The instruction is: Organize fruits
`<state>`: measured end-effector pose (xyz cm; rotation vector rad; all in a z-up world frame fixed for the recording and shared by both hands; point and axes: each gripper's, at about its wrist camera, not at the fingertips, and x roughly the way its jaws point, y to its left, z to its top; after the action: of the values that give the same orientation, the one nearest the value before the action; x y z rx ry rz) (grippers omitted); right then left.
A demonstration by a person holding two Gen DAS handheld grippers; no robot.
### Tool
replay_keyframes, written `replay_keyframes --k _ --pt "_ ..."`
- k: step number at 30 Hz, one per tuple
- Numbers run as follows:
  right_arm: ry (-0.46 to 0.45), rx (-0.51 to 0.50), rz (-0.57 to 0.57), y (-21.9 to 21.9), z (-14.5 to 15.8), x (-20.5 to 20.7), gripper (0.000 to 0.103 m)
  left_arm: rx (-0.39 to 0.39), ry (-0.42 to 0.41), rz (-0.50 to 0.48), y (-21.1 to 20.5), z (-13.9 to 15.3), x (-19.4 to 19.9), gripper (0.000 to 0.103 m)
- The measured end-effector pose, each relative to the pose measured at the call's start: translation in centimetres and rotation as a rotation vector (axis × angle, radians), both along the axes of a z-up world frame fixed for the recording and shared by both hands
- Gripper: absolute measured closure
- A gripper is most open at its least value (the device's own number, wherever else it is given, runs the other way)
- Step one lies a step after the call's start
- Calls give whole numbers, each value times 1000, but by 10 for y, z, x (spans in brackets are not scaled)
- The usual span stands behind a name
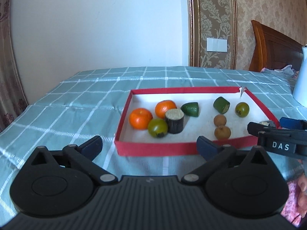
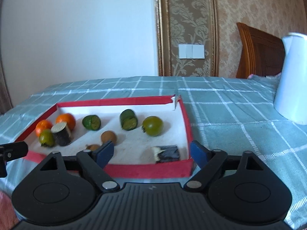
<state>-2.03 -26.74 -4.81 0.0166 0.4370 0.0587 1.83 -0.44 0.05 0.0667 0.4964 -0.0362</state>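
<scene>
We see the white jug [image 1: 301,80] cut off by the right edge in both views. In the left wrist view the right gripper [image 1: 268,123] hides most of the pale-topped piece [image 1: 265,123] at the near right corner of the red tray [image 1: 153,148]. In the right wrist view one blue finger [image 2: 104,152] covers part of a brown fruit [image 2: 93,147]; the tray's contents are smeared by blur. A hand [image 1: 303,195] is cropped at the right edge

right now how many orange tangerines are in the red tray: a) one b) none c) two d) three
c: two orange tangerines sit side by side at the left end of the red tray, next to a green fruit and a dark cylinder piece.
</scene>
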Motion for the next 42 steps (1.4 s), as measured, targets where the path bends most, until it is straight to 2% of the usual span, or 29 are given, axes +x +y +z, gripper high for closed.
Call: replay_keyframes --k 4,9,13,23,42 --pt "-19 26 1 3 3 -16 15 6 -2 20 5 -1 -11 0" --pt "29 108 32 5 2 -32 15 -16 -7 43 12 5 -25 0" --pt "37 95 52 15 1 -43 15 -45 -11 31 16 9 -36 0" --pt "62 70 80 33 1 -52 15 -41 -16 17 13 15 -54 0" --pt "74 76 82 35 1 -51 15 -15 -22 -12 3 18 -60 0"
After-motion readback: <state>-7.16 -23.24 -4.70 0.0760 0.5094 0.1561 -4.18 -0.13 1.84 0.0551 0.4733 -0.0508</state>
